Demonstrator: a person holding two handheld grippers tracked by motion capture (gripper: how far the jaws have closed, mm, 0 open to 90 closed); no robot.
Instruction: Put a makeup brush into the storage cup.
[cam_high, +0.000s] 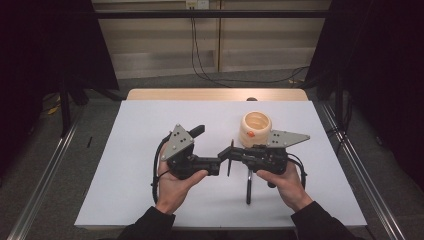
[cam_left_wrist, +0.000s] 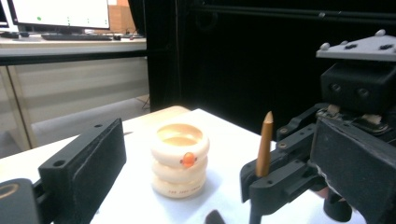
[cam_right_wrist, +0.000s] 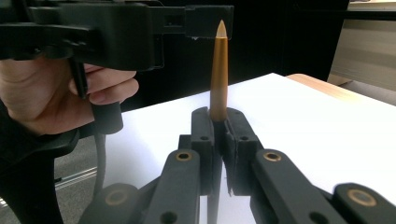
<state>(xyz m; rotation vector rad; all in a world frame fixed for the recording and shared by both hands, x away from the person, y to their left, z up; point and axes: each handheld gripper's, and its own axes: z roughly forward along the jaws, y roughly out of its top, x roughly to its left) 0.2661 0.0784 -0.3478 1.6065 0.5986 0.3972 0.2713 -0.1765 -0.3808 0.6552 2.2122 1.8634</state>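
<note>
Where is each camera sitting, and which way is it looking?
High view: above the table, looking down; both hands and claws show.
Left gripper view: on the left claw, facing the cream ring pot; one own jaw shows.
Right gripper view: on the right claw, facing the left hand.
Shared: both gripper views show the gold pencil, pinched upright in the right claw.

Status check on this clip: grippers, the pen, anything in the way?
Right gripper shut on gold pen, tip up. Left gripper open, holding nothing, beside it. Cream ringed holder upright on the table beyond, apart from both. Nothing between pen and holder.
</note>
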